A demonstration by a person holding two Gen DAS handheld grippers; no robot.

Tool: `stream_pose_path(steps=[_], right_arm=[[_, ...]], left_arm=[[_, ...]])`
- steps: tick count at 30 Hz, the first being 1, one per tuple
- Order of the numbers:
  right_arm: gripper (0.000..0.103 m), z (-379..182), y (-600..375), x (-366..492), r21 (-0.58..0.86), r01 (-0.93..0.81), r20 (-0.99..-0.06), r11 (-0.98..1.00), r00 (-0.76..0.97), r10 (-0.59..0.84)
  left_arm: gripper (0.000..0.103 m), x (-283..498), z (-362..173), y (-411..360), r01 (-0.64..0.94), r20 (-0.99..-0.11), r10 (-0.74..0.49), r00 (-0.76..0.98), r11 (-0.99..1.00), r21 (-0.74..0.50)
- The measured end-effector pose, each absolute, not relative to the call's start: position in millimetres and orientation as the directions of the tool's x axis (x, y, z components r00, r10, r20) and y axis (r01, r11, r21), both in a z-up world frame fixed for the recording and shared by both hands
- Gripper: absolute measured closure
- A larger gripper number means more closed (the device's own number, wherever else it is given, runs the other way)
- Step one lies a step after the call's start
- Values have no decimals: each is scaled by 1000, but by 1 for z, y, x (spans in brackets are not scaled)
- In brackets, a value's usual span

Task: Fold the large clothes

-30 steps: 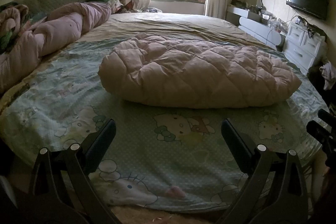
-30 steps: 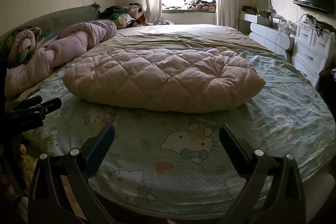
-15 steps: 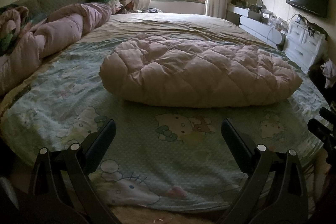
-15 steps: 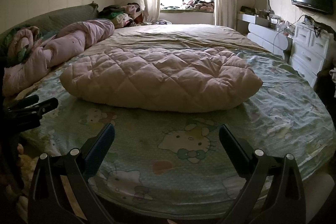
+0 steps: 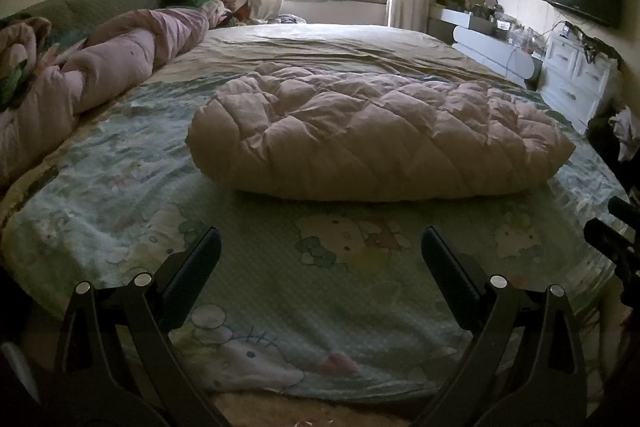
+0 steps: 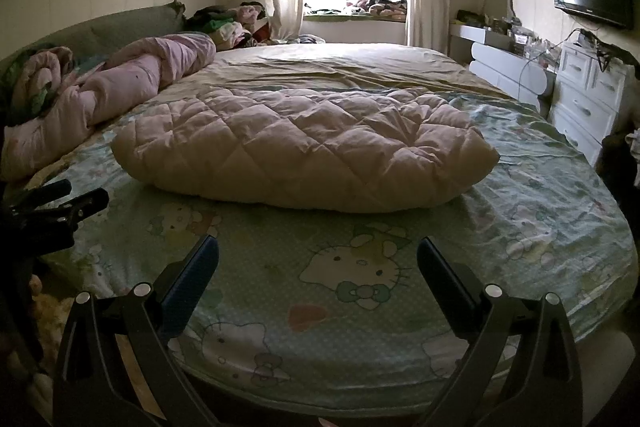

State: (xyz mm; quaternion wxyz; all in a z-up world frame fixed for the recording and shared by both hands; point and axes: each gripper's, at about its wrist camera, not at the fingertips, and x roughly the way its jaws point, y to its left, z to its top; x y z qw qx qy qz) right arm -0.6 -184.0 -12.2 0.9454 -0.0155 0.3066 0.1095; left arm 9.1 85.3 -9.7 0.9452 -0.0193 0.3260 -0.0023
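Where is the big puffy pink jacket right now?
The puffy pink jacket lies folded in the middle of the cartoon-cat bedsheet, ahead of both open tools in both views. The rolled pink quilt is off to its left.

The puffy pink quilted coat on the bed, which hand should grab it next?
Probably either. The puffy pink quilted coat lies ahead of both open grippers, apart from them. Left gripper faces its left end; right gripper faces its right part. Neither looks clearly nearer.
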Motion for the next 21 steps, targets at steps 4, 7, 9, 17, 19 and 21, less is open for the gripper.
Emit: stream_pose_path(steps=[4, 7, 9, 17, 19, 21], right_arm=[[4, -12, -185, 1, 42, -214, -588, 976, 784, 197], [4, -12, -187, 1, 40, -210, -589, 977, 785, 193], [4, -13, -187, 3, 39, -208, -597, 977, 780, 190], [4, -14, -195, 9, 37, -174, -606, 984, 779, 160], [4, -13, -198, 11, 37, -164, -607, 986, 780, 152], [4, -11, -201, 12, 34, -157, -604, 987, 784, 145]], left_arm=[[9, 9, -9, 86, -16, -619, -8, 785, 999, -33], [9, 8, -9, 88, -20, -620, -6, 785, 999, -34], [9, 10, -9, 87, -21, -618, -10, 786, 999, -43], [9, 19, -11, 99, -52, -647, -7, 763, 996, -71], [9, 20, -10, 101, -64, -644, 11, 765, 996, -58], [9, 20, -9, 101, -61, -643, 9, 766, 996, -59]])
